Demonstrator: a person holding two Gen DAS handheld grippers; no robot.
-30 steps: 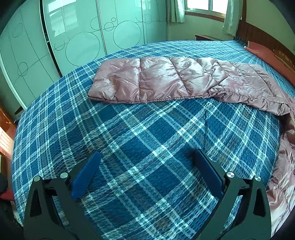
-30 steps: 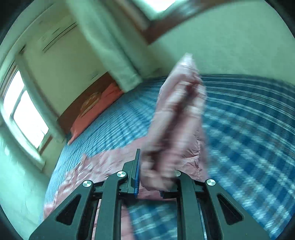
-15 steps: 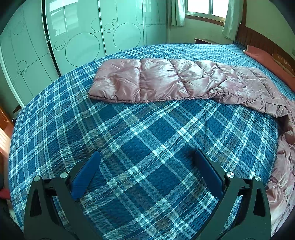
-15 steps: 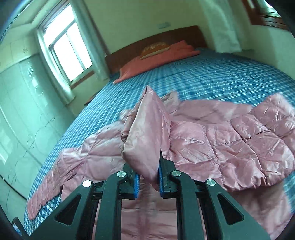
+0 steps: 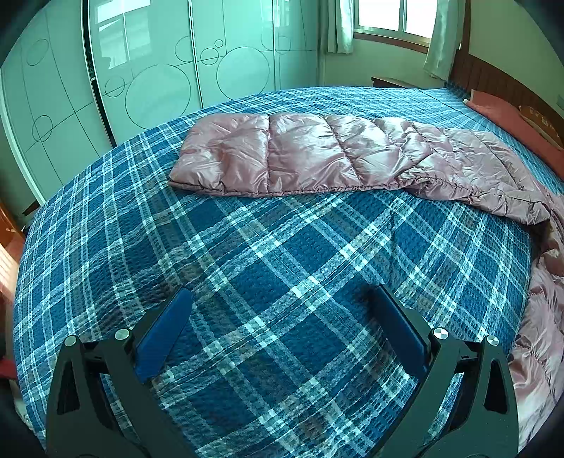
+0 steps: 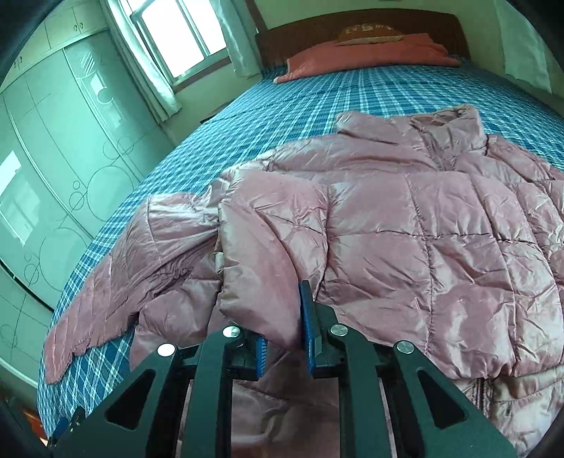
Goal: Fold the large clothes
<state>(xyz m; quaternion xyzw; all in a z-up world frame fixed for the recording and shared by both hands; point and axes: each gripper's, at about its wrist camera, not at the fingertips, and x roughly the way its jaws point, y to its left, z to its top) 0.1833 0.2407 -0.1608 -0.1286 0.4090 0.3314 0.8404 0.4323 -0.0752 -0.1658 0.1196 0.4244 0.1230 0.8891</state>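
A bed [image 5: 268, 267] covered in blue plaid is seen, bounded by pale wardrobe doors [image 5: 148, 70] along one side and a wooden headboard [image 6: 359, 31] with a red pillow [image 6: 370, 53] at the far end. A pink quilted jacket [image 6: 405, 225] is spread across it, one sleeve [image 5: 303, 158] stretched toward the bed's edge. The left gripper [image 5: 278, 331] is held over bare plaid, its fingers wide apart. The right gripper [image 6: 283, 338] fingers are opening around a folded sleeve end.

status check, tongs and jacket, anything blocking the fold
Left tongs open, empty, over the plaid bedspread. Right tongs opening, folded-over sleeve between them. Pink puffer jacket flat; other sleeve stretched out. Nothing in the way.
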